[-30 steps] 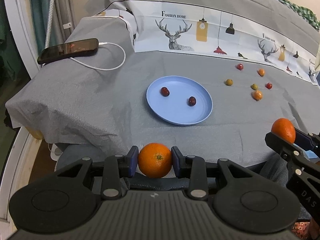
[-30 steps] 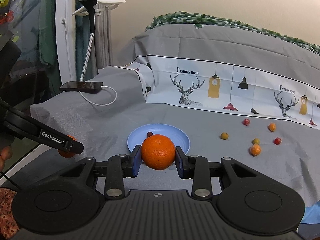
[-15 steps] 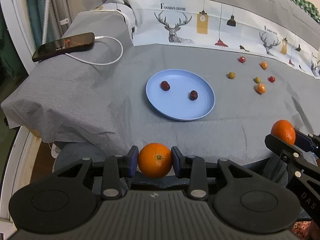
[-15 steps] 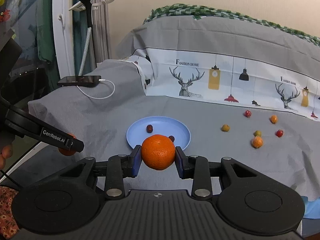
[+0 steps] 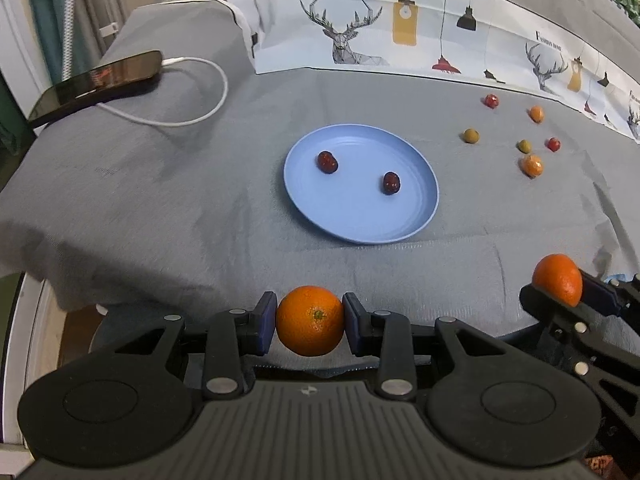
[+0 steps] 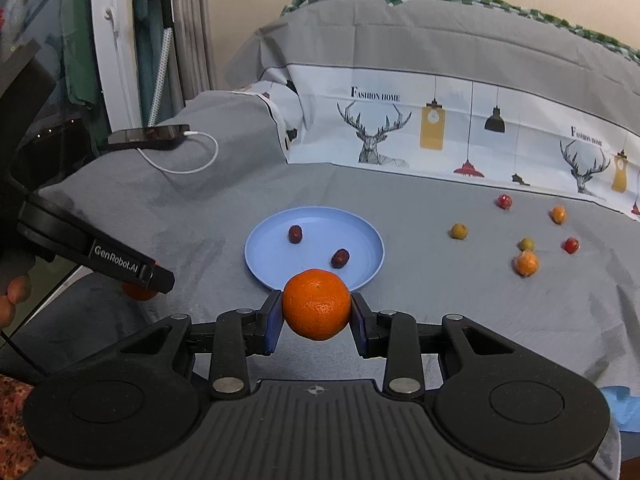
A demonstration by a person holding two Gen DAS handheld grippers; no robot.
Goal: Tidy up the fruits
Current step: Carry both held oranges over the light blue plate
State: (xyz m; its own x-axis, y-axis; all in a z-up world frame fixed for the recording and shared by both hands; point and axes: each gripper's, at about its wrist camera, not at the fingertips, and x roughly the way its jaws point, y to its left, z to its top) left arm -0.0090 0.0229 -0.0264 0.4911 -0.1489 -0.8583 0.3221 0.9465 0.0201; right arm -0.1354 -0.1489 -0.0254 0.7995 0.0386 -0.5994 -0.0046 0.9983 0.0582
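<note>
Risk on release: with each gripper (image 5: pixel 309 322) (image 6: pixel 316 312) clamping a round orange (image 5: pixel 310 320) (image 6: pixel 317 304) short of the blue plate (image 5: pixel 416 216), possible roll-off onto the bed (image 5: pixel 160 200) or collision with the two dark fruits (image 5: pixel 391 183).

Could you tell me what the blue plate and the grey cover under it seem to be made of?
Blue plate: probably plastic, smooth and matte with a soft sheen and faint concentric rings. Grey cover: woven fabric, matte, since it creases and drapes over the edge.
</note>
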